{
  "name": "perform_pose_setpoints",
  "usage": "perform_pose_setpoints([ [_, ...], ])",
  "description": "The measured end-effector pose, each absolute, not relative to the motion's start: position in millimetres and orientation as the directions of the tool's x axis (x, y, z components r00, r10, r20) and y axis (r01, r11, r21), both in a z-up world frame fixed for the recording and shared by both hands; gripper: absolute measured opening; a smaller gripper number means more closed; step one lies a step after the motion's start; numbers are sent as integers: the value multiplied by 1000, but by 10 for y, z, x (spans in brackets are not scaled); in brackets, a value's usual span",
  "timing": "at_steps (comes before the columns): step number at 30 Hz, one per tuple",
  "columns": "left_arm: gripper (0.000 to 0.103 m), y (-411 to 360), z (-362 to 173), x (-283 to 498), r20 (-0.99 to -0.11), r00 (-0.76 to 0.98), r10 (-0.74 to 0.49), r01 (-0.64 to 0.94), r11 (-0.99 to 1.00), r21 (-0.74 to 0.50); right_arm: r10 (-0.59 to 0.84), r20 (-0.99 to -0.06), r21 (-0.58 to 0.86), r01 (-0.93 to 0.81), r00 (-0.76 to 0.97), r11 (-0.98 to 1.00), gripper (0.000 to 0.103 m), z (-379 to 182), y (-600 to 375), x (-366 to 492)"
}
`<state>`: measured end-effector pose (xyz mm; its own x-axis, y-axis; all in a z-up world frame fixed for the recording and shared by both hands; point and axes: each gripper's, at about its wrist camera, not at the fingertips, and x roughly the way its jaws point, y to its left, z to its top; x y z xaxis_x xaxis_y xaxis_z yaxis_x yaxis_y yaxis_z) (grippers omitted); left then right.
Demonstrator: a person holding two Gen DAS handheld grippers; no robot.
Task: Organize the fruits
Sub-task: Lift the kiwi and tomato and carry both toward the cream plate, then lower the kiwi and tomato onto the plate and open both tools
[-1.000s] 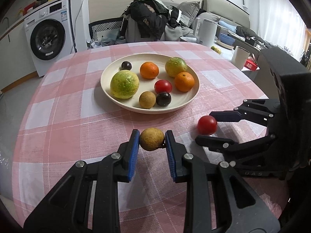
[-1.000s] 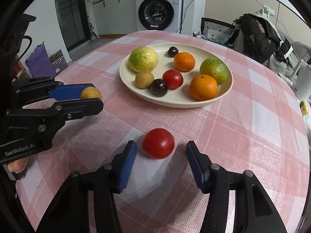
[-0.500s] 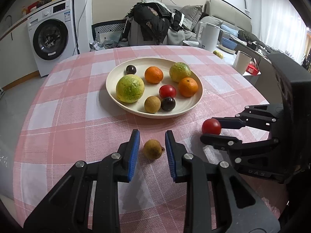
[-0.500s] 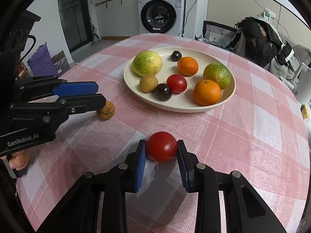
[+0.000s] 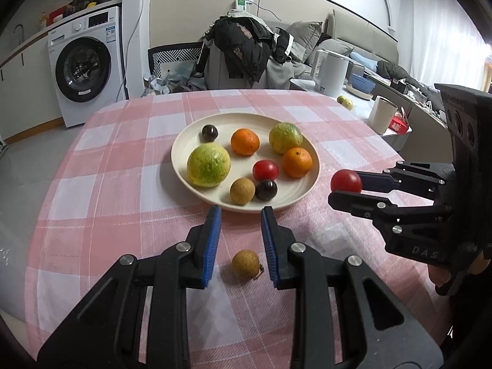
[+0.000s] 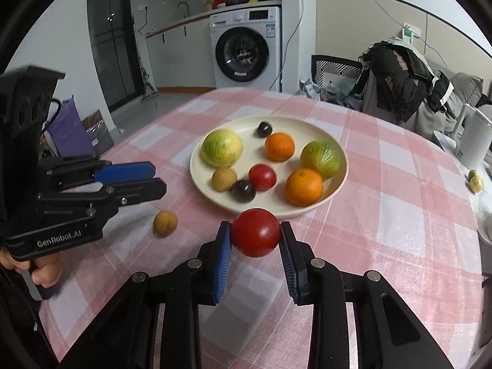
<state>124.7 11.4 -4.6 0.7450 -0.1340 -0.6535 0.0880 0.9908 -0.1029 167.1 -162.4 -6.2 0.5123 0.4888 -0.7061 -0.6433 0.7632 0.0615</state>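
Note:
A cream plate point(image 5: 184, 166) point(image 6: 200, 178) on the pink checked table holds several fruits: two green-yellow ones, two oranges, a red tomato, two dark plums and a brown longan. A loose brown longan point(image 5: 246, 266) point(image 6: 165, 223) lies on the cloth in front of the plate. My left gripper point(image 5: 240, 224) point(image 6: 158, 178) is open and empty, raised above that longan. My right gripper point(image 6: 255, 240) point(image 5: 344, 189) is shut on a red tomato point(image 6: 255, 232) point(image 5: 346, 180) and holds it above the cloth, right of the plate.
A white kettle point(image 5: 330, 72) and a white cup point(image 5: 382, 113) stand beyond the table's far right edge. A small yellow-green fruit point(image 6: 476, 183) lies there too. A chair heaped with dark clothes point(image 5: 243, 49) stands behind the table. A washing machine point(image 5: 84, 64) is at the back left.
My left gripper let go of the brown longan, which now lies on the cloth, and rose. My right gripper closed on the red tomato and lifted it off the table.

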Motion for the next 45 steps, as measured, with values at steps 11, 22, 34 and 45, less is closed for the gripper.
perform_pose_setpoints([
  [11,24,75,18,1480,-641,755,-137,86,990,-110,503,-695,100,-623,514,776,32,7,-1620,1891],
  [22,24,128,-136,1395,-680,720,-143,103,990,-99,500,-702,111,-616,507,780,32,-54,-1634,1925],
  [34,28,39,-549,1343,-777,601,-187,146,982,-124,504,-709,116,-623,493,773,32,-105,-1621,1902],
  [45,24,-35,-249,1501,-708,679,-195,157,980,-119,509,-706,131,-615,492,778,32,-131,-1645,1953],
])
